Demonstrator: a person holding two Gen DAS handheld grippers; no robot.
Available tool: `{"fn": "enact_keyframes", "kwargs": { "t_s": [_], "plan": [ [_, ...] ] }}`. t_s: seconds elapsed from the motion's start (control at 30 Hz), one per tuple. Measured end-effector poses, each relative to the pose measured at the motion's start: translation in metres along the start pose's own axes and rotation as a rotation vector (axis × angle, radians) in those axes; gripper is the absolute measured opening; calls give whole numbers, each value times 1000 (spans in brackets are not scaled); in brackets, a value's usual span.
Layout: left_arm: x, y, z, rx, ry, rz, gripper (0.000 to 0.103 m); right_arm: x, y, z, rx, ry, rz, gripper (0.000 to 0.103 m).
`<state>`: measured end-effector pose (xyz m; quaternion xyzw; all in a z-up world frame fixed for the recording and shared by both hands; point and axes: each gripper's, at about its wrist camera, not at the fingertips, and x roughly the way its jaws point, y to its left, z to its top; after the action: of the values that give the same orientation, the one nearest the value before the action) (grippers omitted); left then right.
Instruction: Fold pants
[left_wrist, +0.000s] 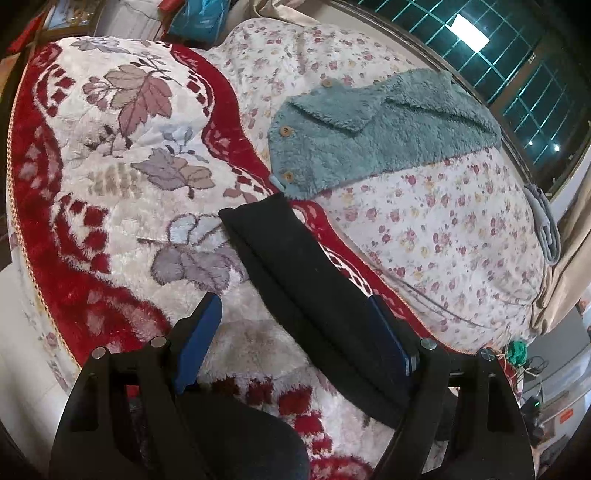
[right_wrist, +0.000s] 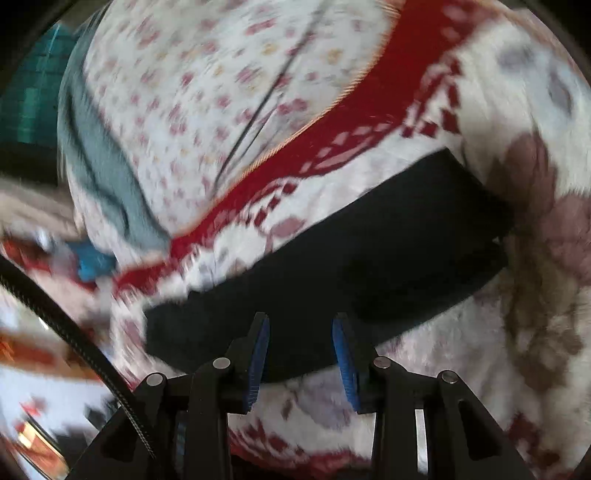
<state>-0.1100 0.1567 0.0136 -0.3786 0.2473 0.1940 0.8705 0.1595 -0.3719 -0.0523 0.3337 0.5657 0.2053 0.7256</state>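
The black pants (left_wrist: 295, 273) lie folded into a long narrow strip on the red and white leaf-patterned blanket (left_wrist: 122, 155). My left gripper (left_wrist: 295, 314) is open, its blue pads wide apart, with the near part of the strip lying between them against the right pad (left_wrist: 388, 332). In the blurred right wrist view the pants (right_wrist: 351, 266) lie as a dark band across the blanket. My right gripper (right_wrist: 301, 328) is open just above the band's near edge, holding nothing.
A teal fleece jacket (left_wrist: 373, 129) with wooden buttons lies on the floral quilt (left_wrist: 436, 221) behind the pants. A window with a green grille (left_wrist: 517, 66) is at the far right. The bed's left edge (left_wrist: 22, 258) drops to the floor.
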Motion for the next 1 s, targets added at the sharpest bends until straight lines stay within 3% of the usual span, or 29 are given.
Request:
{"fn": "enact_keyframes", "kwargs": {
  "t_s": [0.1, 0.27, 0.53, 0.8, 0.93, 0.97, 1.0],
  "plan": [
    [4, 5, 1, -25, 23, -6, 80, -1, -36, 10, 178, -95, 63, 34],
    [8, 7, 1, -46, 45, -12, 80, -10, -69, 13, 381, -179, 43, 34],
    [11, 8, -1, -54, 59, -22, 80, -24, -53, 9, 354, -247, -89, 35],
    [13, 7, -2, -56, 65, -18, 80, -12, -68, 5, 411, -204, -47, 37],
    [14, 5, -4, -51, 68, -19, 80, -10, -65, 13, 363, -245, 21, 37],
    [14, 5, -3, -51, 69, -25, 80, -8, -62, 18, 321, -245, 25, 35],
    [13, 5, -2, -47, 69, -31, 80, -7, -60, 19, 295, -241, 10, 23]
  ]
}}
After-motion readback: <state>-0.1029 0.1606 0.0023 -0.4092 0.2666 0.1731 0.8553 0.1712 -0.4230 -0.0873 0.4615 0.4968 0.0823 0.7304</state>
